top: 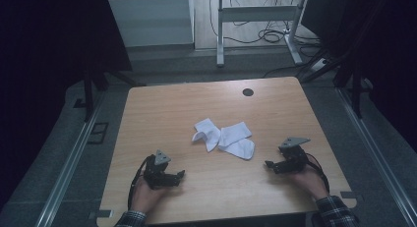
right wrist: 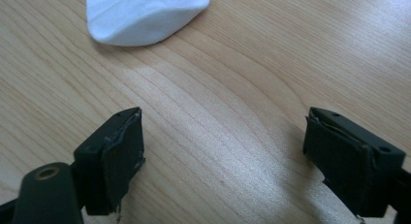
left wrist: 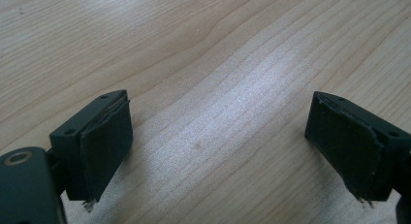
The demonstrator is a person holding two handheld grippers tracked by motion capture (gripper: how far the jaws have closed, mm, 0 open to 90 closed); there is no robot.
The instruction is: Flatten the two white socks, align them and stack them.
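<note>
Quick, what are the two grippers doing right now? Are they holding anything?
Left gripper: jaws open, holding nothing, above bare table.
Right gripper: jaws open, holding nothing; the white socks lie ahead, untouched.

High view is dim and slightly soft, with black vignetting at both sides and the top corners; only the desk (top: 216, 114) and the floor behind it are lit, and the white socks (top: 225, 137) are nearly blown out. Gripper views are brighter: a pale sheen of glare is seen across the wood grain, soft shadows are cast under the pads, and near edges are blurred.
</note>
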